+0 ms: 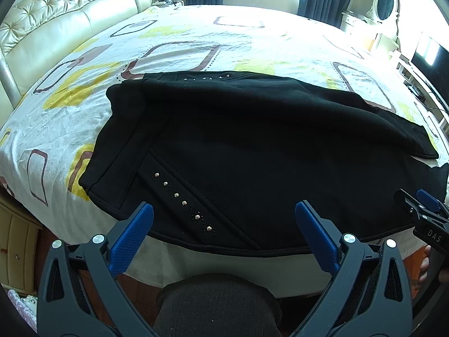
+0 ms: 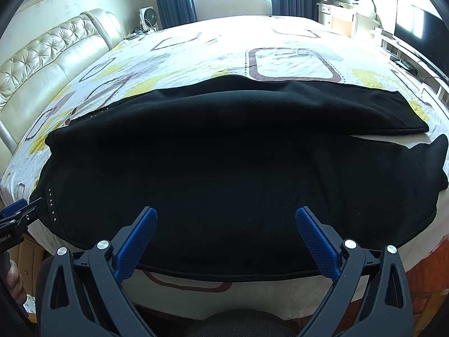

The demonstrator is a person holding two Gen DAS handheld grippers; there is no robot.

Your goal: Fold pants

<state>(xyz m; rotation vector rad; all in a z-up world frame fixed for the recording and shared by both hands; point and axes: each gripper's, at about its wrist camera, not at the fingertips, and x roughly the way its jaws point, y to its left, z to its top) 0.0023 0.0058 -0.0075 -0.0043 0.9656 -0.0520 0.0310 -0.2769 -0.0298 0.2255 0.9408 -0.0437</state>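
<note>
— Looking through the left wrist camera, what do you see?

— Black pants [image 1: 252,146] lying flat on the bed [image 1: 196,45], long axis running left to right along the near edge. The waistband end points left, where studs [image 1: 183,203] run in a slanted row; the legs stretch away to the right. The left gripper [image 1: 224,216] hangs just above the near hem, jaws spread wide, holding nothing. The right gripper [image 1: 421,205] shows at the right edge, but I cannot tell from here how its jaws stand.

— And the right wrist camera?

— Same pants [image 2: 238,168], same left-to-right lie, the two leg ends [image 2: 407,123] parted at the right. The right gripper [image 2: 226,219] has its jaws apart over the near hem. The left gripper [image 2: 19,210] peeks in at the left edge.
</note>
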